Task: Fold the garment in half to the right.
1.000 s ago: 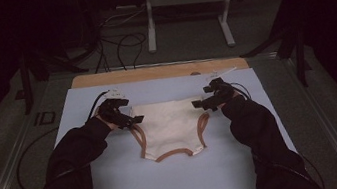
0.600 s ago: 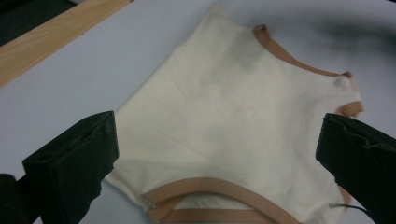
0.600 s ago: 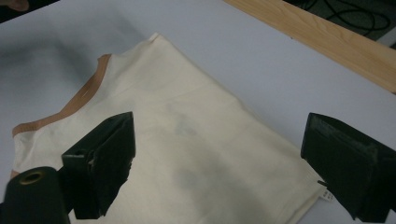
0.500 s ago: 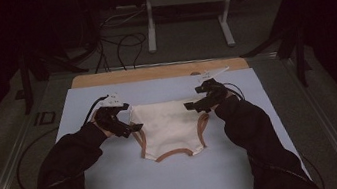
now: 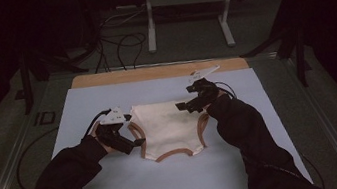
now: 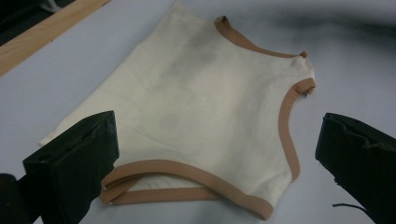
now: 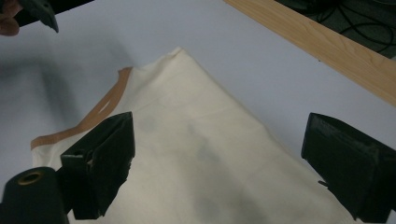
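Setting: dim room, dark floor with loose cables and a pale metal stand behind the table.
Surface: light blue mat over a wooden tabletop, bare wood strip showing along the far edge.
Left gripper: held low at the garment's left edge; jaws spread wide in the left gripper view, one to either side of the banded hem, gripping nothing.
Garment: cream sleeveless top with tan banding, lying flat near the middle of the mat; faint grey marks on the fabric.
Right gripper: at the garment's upper right corner; jaws parted wide in the right gripper view, fabric beneath and between them, nothing clamped.
Obstructions: none on the mat near the garment; dark sleeves reach in from the near edge on both sides.
Open room: bare mat on every side of the garment, widest toward the near edge and the right side.
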A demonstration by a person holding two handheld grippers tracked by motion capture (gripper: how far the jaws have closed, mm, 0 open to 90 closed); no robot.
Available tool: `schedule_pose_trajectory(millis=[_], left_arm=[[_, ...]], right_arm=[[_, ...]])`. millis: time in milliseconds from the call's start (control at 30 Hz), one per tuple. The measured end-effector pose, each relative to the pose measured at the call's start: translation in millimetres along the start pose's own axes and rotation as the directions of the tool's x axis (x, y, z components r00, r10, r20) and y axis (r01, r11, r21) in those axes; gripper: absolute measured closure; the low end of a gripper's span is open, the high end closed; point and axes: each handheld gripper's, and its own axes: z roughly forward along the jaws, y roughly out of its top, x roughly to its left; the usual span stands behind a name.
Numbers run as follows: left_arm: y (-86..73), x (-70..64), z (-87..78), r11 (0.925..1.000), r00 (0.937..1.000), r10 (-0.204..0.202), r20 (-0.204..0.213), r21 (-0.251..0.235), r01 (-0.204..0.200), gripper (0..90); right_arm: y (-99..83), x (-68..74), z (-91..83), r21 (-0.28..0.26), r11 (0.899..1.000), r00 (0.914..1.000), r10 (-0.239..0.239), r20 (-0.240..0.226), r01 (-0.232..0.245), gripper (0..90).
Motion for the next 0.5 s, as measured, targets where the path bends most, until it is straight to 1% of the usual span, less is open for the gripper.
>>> schedule_pose_trajectory(millis=[67,100,133,200,233,267,333,400,433,500], left_arm=[[-0.7,-5.3,-0.3,0.9999,0.9999,0.011,0.005,-0.003,-0.011,0.0],[-1.4,-9.5,-0.2,0.9997,0.9996,0.023,0.016,-0.004,-0.023,0.0],[-1.6,-10.9,0.2,0.9997,0.9996,0.023,0.018,-0.004,-0.023,0.1],[-3.0,-15.8,1.2,0.9993,0.9989,0.036,0.031,-0.003,-0.036,0.1],[-4.0,-17.8,2.1,0.9994,0.9986,0.036,0.04,0.002,-0.036,0.0],[-4.6,-19.2,2.8,0.9994,0.9987,0.033,0.039,0.004,-0.034,0.1],[-6.8,-22.7,4.3,0.9992,0.9977,0.04,0.054,0.005,-0.04,0.1],[-8.7,-27.7,6.6,0.9986,0.9968,0.051,0.061,0.01,-0.052,0.1],[-9.8,-31.1,7.8,0.9978,0.9956,0.063,0.069,0.015,-0.064,0.1],[-11.5,-35.9,9.7,0.9967,0.9941,0.077,0.077,0.019,-0.078,0.1]], right_arm=[[2.8,2.3,2.0,-0.002,1.0,1.0,-0.004,-0.007,0.004,9.5],[4.0,3.2,3.0,-0.001,1.0,0.9999,-0.008,-0.01,0.008,9.5],[6.4,4.8,5.1,0.001,1.0,0.9998,-0.013,-0.014,0.013,9.5],[9.3,6.5,8.1,0.004,1.0,0.9997,-0.019,-0.017,0.019,9.5],[10.7,7.1,9.3,0.005,1.0,0.9996,-0.022,-0.017,0.023,9.5],[12.8,8.4,11.8,0.001,1.0,0.9995,-0.024,-0.019,0.024,9.5],[16.6,10.8,15.1,-0.007,0.999,0.9991,-0.031,-0.027,0.031,9.5],[20.4,13.3,19.3,-0.011,0.999,0.999,-0.033,-0.03,0.033,9.5],[21.9,14.4,20.8,-0.012,0.999,0.9989,-0.033,-0.034,0.033,9.5],[25.5,17.5,24.9,-0.01,0.999,0.9983,-0.043,-0.04,0.043,9.5]])
